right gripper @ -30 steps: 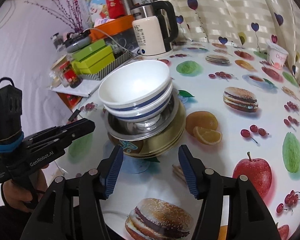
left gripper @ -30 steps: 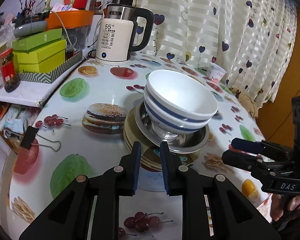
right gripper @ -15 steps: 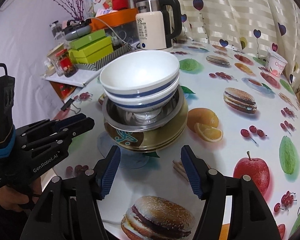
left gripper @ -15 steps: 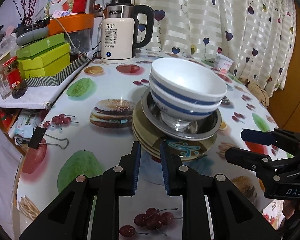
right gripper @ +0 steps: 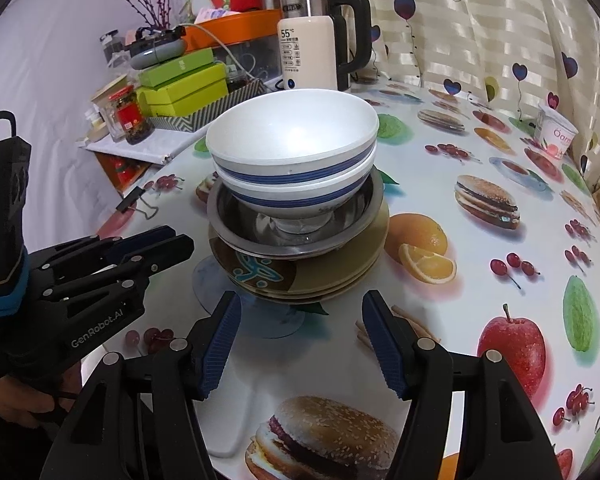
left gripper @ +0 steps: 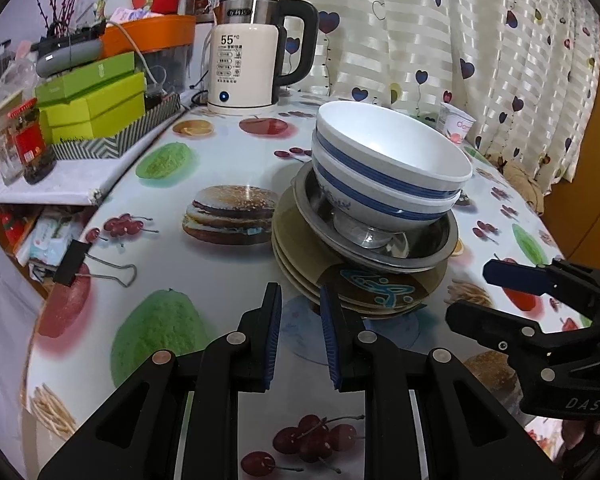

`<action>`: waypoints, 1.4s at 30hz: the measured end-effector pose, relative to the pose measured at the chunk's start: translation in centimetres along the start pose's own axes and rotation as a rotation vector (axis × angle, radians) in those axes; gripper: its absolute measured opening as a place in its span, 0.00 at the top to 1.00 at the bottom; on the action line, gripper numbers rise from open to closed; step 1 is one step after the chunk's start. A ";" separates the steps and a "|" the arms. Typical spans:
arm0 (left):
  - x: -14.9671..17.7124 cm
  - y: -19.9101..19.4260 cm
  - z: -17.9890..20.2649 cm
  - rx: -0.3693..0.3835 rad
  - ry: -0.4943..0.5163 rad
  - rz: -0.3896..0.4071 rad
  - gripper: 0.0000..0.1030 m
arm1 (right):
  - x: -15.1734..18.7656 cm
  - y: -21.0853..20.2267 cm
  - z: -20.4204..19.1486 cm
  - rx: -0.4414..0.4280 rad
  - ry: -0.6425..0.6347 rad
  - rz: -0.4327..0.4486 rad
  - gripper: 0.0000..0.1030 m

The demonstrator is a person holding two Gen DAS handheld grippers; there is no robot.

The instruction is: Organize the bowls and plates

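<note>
Two white ceramic bowls with blue bands (right gripper: 296, 160) are nested at the centre of the right wrist view, seated in a shallow stainless-steel dish (right gripper: 296, 224), which in turn rests on a pile of olive-brown patterned plates (right gripper: 300, 272) on the fruit-and-burger printed tabletop (right gripper: 480, 280). Compared with a second ago, the whole stack is seen larger and nearer the lower middle of both views, and the right tongs (right gripper: 302, 340) have been spread a little wider; from this it is judged that a hold on the pile is being prepared, not yet made. The right tongs are held moderately open and empty, with the near rim of the plates just above the gap between the blue pads. The left tongs (left gripper: 300, 338) are kept almost closed, only a narrow slot being left, and nothing is gripped; the plate edge lies just above and right of their tips. No contact with the stack is seen. A white electric kettle (left gripper: 246, 68) stands well apart in the upper middle of the left wrist view.
</note>
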State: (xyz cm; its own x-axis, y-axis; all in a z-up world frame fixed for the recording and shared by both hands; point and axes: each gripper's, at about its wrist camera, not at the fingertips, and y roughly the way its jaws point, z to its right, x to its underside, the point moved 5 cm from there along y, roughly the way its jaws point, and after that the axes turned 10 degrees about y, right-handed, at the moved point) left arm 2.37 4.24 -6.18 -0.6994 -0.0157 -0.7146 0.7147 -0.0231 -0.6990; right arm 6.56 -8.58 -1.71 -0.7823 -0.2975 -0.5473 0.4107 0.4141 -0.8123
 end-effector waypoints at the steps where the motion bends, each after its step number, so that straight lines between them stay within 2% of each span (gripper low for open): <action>1: 0.0 0.1 0.0 -0.001 -0.002 -0.008 0.80 | 0.0 0.1 0.0 -0.002 0.002 -0.002 0.38; 4: 0.2 0.3 0.3 -0.036 0.017 -0.035 0.80 | 0.0 0.2 0.0 -0.006 0.001 -0.005 0.38; 22: 0.3 0.6 0.5 0.019 -0.014 -0.040 0.80 | 0.1 0.3 -0.1 -0.006 -0.003 -0.006 0.38; 42: 0.3 0.8 0.7 0.004 -0.010 -0.045 0.80 | 0.1 0.4 -0.1 -0.008 -0.004 -0.010 0.37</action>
State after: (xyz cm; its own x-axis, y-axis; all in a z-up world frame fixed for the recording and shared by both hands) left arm 2.74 3.55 -6.90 -0.7309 -0.0243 -0.6820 0.6824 -0.0276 -0.7304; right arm 6.61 -8.37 -2.04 -0.7846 -0.3053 -0.5396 0.3990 0.4176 -0.8163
